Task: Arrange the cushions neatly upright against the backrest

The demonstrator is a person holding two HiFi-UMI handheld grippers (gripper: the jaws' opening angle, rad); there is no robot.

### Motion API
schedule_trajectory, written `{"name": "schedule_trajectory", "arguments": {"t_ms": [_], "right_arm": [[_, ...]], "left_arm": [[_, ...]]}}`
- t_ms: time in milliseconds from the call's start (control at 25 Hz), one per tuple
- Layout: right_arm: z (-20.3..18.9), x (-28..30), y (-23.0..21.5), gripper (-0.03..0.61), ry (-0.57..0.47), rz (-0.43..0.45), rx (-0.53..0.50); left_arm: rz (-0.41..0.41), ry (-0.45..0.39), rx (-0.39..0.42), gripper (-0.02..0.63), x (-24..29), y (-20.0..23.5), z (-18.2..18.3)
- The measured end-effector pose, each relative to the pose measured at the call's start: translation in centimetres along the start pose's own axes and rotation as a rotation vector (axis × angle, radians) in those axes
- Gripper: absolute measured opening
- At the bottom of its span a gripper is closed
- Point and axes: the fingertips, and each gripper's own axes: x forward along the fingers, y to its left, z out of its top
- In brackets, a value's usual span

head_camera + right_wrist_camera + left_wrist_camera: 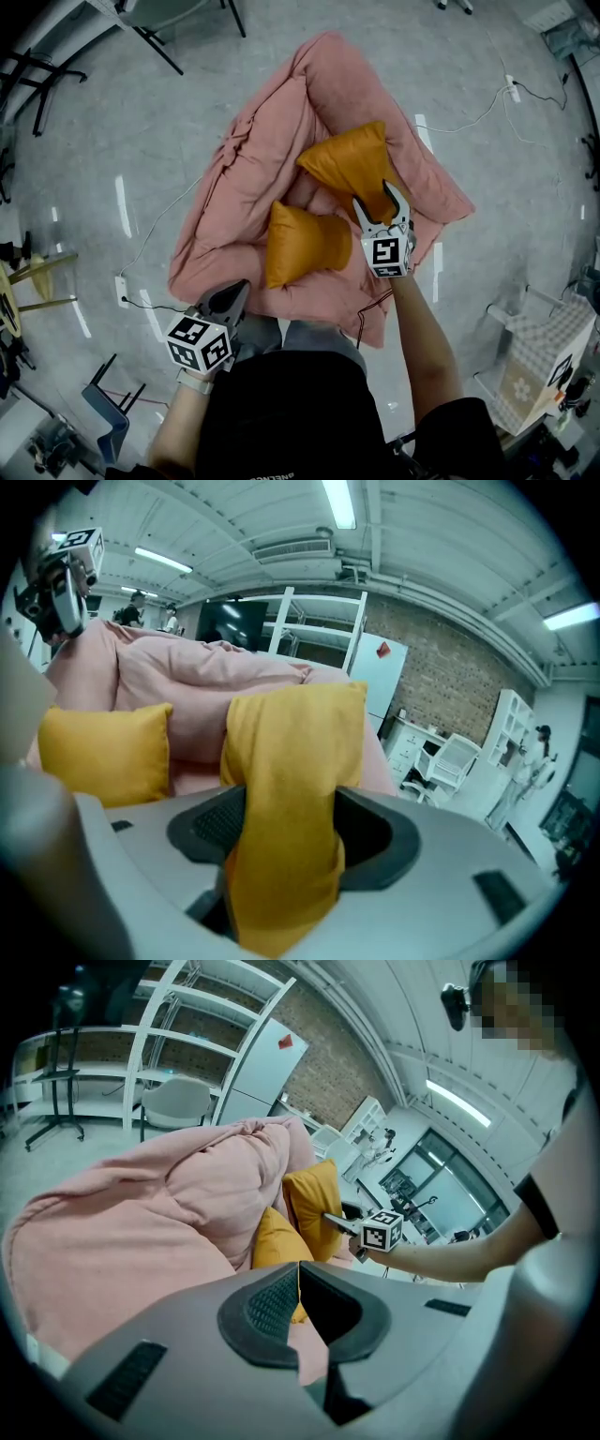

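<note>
1. The right tool (380, 199) was clamped on the near edge of one orange cushion (347, 159), which rose on end beyond its jaws.
2. The pink floor sofa's (427, 192) backrest (253, 141) lay straight ahead, just behind that cushion. The second orange cushion (305, 246) sat beside it.
3. The left tool (230, 298) was closed, empty and well back.
</note>
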Motion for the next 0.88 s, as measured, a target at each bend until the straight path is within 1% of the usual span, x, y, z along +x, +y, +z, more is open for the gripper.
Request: {"name": "schedule_trajectory", "arguments": {"t_ms": [40,120,240,360,600,680,760,880], "right_arm": [[0.4,0.4,0.3,0.304,-0.013,0.013,-0.012],[0.4,1.8,0.7,0.305,-0.005,0.034,-0.032],[-0.8,4.0,0.7,0.314,0.034,0.054,-0.037],[-1.3,5.5,0.6,0.335,0.036,0.072,-0.035],[-1.2,5.5,0.8,0.372,0.054,0.11,-0.01],[-1.2,4.9,0.8,0.389,0.063,0.127,0.004],[-1.0,4.2,0.6,0.391,0.059,0.138,0.033],[-0.2,2.8,-0.3,0.394,0.022,0.12,0.117]], "left_arm": [[0.001,0.001,0.0,0.014,0.0,0.0,0.0],[0.003,0.003,0.0,0.014,-0.1,0.1,-0.1],[0.008,0.008,0.001,0.014,-0.4,-0.2,-0.4],[0.009,0.003,-0.002,0.014,-0.5,-0.4,-0.6],[0.005,-0.005,0.005,0.014,-0.6,-0.6,-0.8],[-0.001,-0.011,0.012,0.014,-0.3,-0.9,-0.8],[-0.005,-0.018,0.021,0.014,-0.1,-1.0,-0.5],[-0.01,-0.034,0.032,0.014,0.1,-1.2,-0.1]]}}
